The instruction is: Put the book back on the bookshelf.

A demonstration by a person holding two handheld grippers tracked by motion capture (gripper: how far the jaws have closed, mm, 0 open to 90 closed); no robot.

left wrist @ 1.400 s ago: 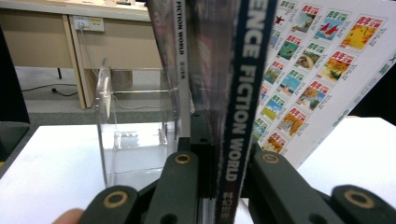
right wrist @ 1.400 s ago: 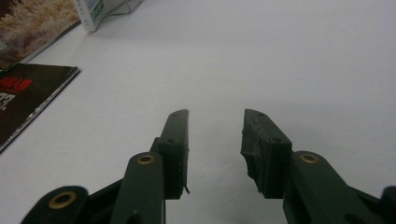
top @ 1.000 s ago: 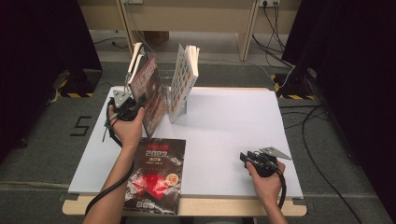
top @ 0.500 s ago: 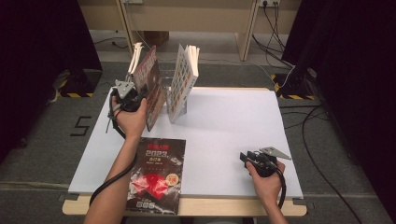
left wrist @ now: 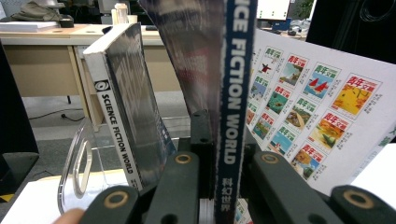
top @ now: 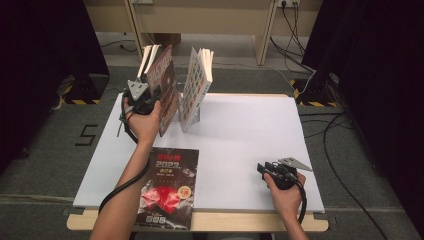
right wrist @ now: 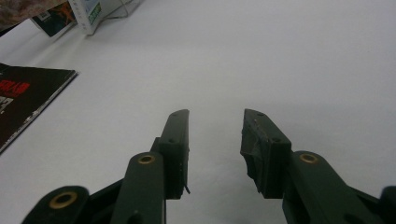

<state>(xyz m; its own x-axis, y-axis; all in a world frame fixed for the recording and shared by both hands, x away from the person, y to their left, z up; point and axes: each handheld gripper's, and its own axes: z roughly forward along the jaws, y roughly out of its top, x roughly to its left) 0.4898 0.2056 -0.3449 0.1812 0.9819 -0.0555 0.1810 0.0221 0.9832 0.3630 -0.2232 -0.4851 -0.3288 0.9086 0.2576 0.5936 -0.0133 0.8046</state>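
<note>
Red-covered magazine (top: 167,95) upright, spine vertical, clamped by left hand-held gripper (top: 145,97)

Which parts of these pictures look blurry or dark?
Left gripper view: the held magazine blurs at the top, nearest the lens. Right gripper view: the tool is soft-edged over the evenly lit white table. High view: black curtains flank the table.

Since one second ago, the left gripper (top: 145,97) has carried its clamped magazine (top: 165,92) away from the near edge toward the far left corner of the table (top: 250,130), closer to the book stand (left wrist: 79,163), and more upright.
</note>
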